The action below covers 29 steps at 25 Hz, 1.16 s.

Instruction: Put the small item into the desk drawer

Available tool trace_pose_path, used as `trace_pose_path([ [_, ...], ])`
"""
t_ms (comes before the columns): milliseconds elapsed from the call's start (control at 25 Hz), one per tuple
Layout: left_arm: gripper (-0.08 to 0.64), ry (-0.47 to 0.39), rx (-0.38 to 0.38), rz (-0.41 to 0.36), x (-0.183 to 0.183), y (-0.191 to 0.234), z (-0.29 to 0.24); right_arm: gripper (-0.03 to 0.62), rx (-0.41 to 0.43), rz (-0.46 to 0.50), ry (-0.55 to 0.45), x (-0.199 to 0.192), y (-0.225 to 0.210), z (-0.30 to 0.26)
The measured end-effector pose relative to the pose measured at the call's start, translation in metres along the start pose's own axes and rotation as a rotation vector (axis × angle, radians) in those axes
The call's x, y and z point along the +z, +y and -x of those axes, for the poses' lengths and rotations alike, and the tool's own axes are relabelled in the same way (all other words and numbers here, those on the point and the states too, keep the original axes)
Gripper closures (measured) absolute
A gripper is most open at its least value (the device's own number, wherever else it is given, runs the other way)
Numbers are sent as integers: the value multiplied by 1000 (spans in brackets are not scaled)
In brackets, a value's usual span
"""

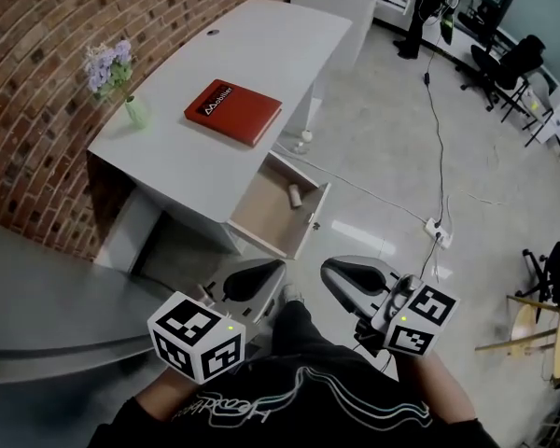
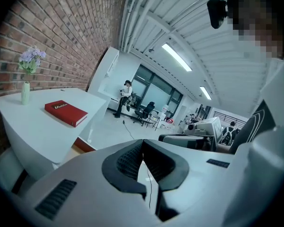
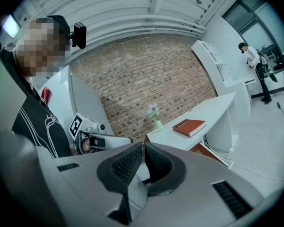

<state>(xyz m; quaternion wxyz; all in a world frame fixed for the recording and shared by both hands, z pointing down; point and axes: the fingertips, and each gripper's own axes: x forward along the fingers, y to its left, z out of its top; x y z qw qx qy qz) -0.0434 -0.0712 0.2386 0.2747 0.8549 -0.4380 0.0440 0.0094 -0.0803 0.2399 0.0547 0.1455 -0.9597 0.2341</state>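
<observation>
A white desk stands against the brick wall, and its drawer is pulled open toward me. A small pale cylinder, the small item, lies inside the drawer near its front right. Both grippers hang low in front of my body, well short of the desk. My left gripper has its pads together with nothing between them. My right gripper is likewise shut and holds nothing. Each gripper view looks past its jaws toward the desk.
On the desk lie a red book and a green vase of purple flowers. A cable runs over the floor to a power strip. Office chairs and a standing person are far behind.
</observation>
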Motion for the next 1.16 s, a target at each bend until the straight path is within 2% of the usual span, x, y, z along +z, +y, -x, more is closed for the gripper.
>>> trace_pose_path([
  [280, 538, -7, -16, -12, -4, -11, 9, 540, -4, 50, -1, -1, 17, 0],
  [1160, 538, 1, -10, 4, -6, 0, -2, 540, -23, 33, 28, -8, -2, -9],
])
